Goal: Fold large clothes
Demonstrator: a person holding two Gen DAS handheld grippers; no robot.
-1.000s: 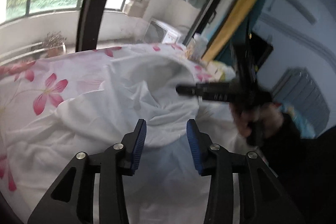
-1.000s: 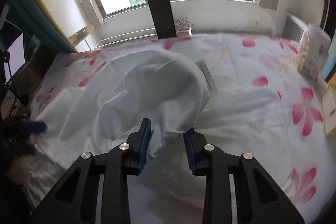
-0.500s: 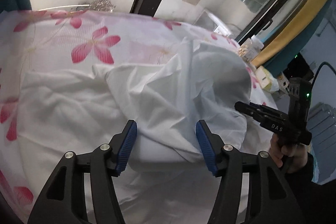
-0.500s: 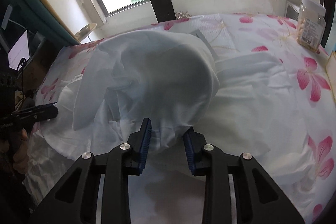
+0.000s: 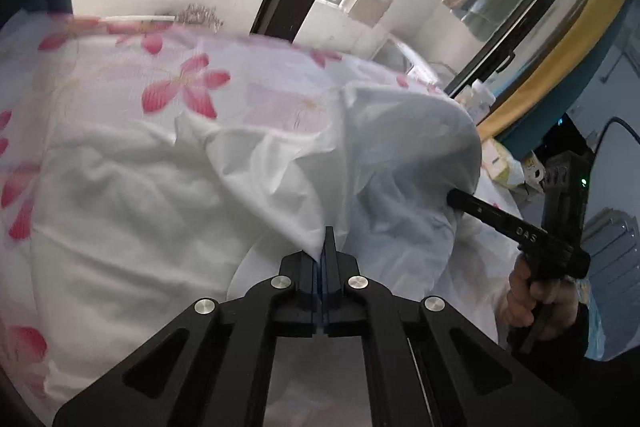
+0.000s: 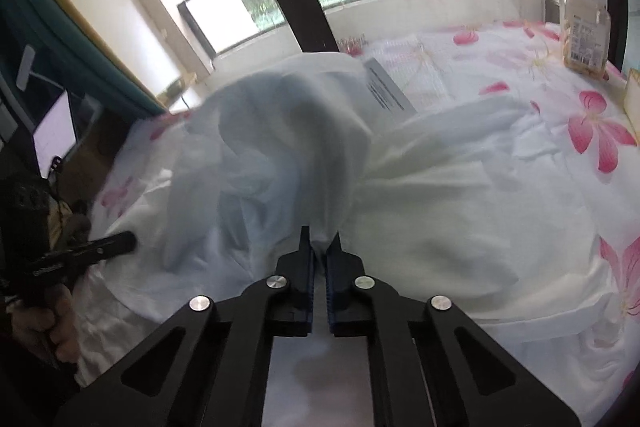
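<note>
A large white garment (image 5: pixel 168 195) lies rumpled on the flowered bed sheet (image 5: pixel 188 91). My left gripper (image 5: pixel 325 247) is shut on a fold of the garment's near edge, which rises from the jaws. My right gripper (image 6: pixel 320 247) is shut on another part of the garment (image 6: pixel 280 155), and the cloth billows up in a dome above it. In the left wrist view the right gripper (image 5: pixel 456 195) pokes into the raised cloth from the right. In the right wrist view the left gripper (image 6: pixel 124 242) shows at the left edge of the cloth.
A white label card (image 6: pixel 386 89) lies on the bed behind the raised cloth. A jar of snacks (image 6: pixel 586 31) stands at the far right of the bed. A monitor (image 6: pixel 54 129) stands left of the bed. Windows and a balcony rail lie beyond.
Both grippers have closed on the garment's near edge. The left was wide open half a second ago. The cloth dome has lifted and both views have moved closer.
</note>
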